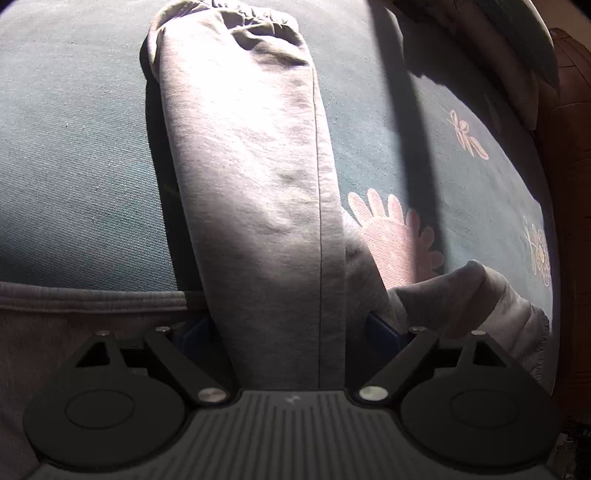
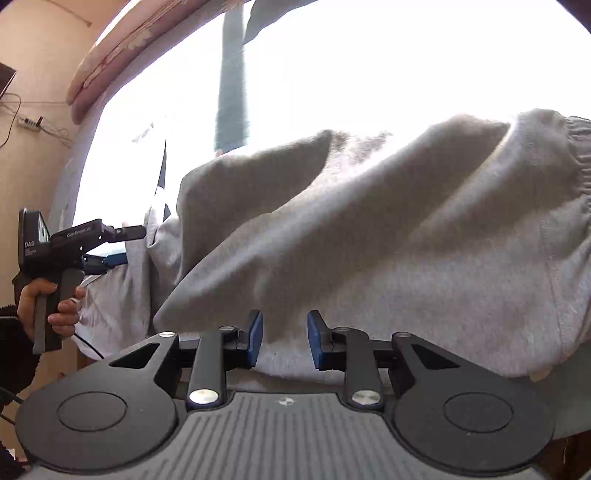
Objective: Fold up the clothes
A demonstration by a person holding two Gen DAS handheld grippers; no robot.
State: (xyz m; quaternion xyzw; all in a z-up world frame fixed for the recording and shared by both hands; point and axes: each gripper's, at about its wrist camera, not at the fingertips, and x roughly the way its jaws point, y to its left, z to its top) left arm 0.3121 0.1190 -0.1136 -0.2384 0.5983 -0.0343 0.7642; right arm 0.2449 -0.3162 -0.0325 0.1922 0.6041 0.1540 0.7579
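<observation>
Grey sweatpants (image 1: 251, 184) lie on a teal bedspread (image 1: 74, 155) with pink flowers. In the left wrist view one pant leg runs from between my fingers up to its elastic cuff (image 1: 258, 26), and a second cuff (image 1: 517, 314) lies at the right. My left gripper (image 1: 290, 328) is open wide, with this leg lying between its blue pads (image 1: 384, 328). In the right wrist view the bunched pants (image 2: 369, 240) fill the middle, the waistband (image 2: 580, 155) at the right. My right gripper (image 2: 285, 332) is open just in front of the cloth, nothing between its pads. A hand holds the left gripper (image 2: 129, 245) at the pants' left end.
A pillow (image 1: 517, 44) and brown wooden furniture (image 1: 569, 155) border the bed on the right in the left wrist view. In the right wrist view a pink quilt edge (image 2: 110, 48) runs along the top left, and a power strip (image 2: 29, 122) hangs on the beige wall. Strong sunlight washes out the bed.
</observation>
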